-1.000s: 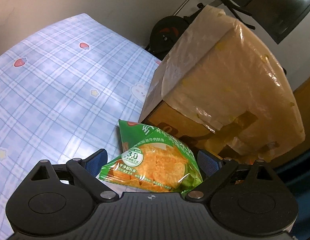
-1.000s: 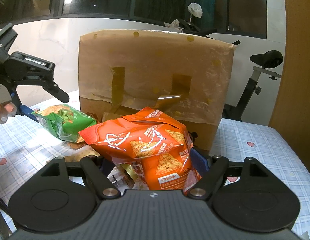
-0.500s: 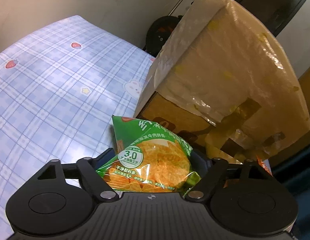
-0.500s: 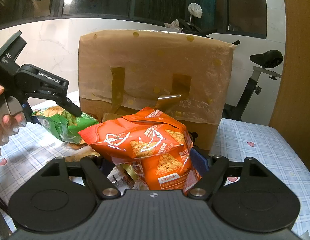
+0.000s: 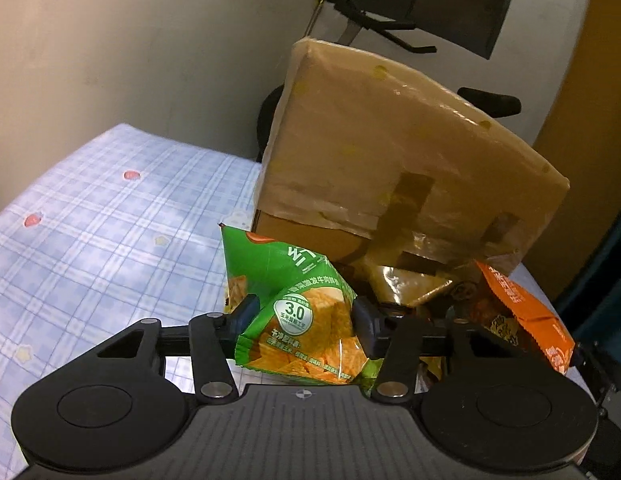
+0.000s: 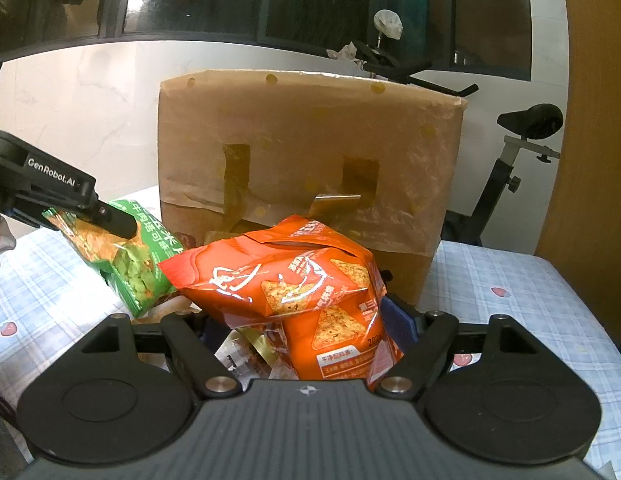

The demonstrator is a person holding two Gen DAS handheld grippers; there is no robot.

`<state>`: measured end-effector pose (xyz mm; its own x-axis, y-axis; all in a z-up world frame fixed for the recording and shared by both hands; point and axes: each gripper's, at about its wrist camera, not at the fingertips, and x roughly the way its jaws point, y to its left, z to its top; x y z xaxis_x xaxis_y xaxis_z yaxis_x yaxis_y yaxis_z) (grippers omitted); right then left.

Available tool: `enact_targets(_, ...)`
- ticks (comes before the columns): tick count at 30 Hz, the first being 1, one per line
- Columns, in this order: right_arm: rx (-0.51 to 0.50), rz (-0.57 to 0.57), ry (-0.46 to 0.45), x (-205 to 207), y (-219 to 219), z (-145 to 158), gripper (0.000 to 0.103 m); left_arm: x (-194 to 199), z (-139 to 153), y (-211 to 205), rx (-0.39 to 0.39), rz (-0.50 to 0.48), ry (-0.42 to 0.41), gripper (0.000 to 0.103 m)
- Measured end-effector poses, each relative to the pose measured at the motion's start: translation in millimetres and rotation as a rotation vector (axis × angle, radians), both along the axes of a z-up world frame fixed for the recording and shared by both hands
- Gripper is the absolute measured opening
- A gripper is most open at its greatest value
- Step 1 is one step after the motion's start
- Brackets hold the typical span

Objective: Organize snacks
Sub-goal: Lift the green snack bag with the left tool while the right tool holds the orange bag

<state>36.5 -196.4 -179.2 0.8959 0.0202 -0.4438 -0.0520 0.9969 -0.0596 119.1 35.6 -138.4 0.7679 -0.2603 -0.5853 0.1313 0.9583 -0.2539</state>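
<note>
My left gripper (image 5: 300,318) is shut on a green chip bag (image 5: 298,300) and holds it up next to the open cardboard box (image 5: 390,168). The green bag (image 6: 134,264) and the left gripper (image 6: 70,200) also show at the left of the right wrist view. My right gripper (image 6: 302,328) is shut on an orange chip bag (image 6: 306,284), held over the box opening in front of the raised flap (image 6: 310,152). The orange bag (image 5: 522,312) shows at the right of the left wrist view. More snack packets (image 6: 246,352) lie inside the box below.
The box stands on a table with a blue plaid cloth (image 5: 90,232). An exercise bike (image 6: 518,152) stands behind on the right, beside a wooden panel (image 6: 590,160). A white wall and dark windows are behind.
My left gripper has carried the green bag right, toward the box opening and the orange bag, and squeezed tighter on it. The right gripper and orange bag have stayed still.
</note>
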Motion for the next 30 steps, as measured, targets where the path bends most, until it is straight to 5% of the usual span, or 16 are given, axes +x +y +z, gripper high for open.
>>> enact_targets(10,-0.005,-0.003,-0.011,-6.4,1.1,4.6,0.08,0.4,-15.3,-6.3,0.055,-0.031,0.022,0.058)
enact_targets(12,-0.007,0.002,-0.012,-7.1,2.1,4.9,0.08,1.9,-18.4,-4.5,0.068,-0.019,0.021,0.072)
enact_targets(18,0.0,0.004,-0.007,-5.8,1.2,4.0,0.08,8.5,-32.0,-5.6,0.102,-0.019,0.048,0.086)
enact_targets(30,0.014,0.004,0.003,-1.9,-0.9,1.6,0.08,24.2,-47.6,10.1,-0.063,-0.017,0.127,0.095)
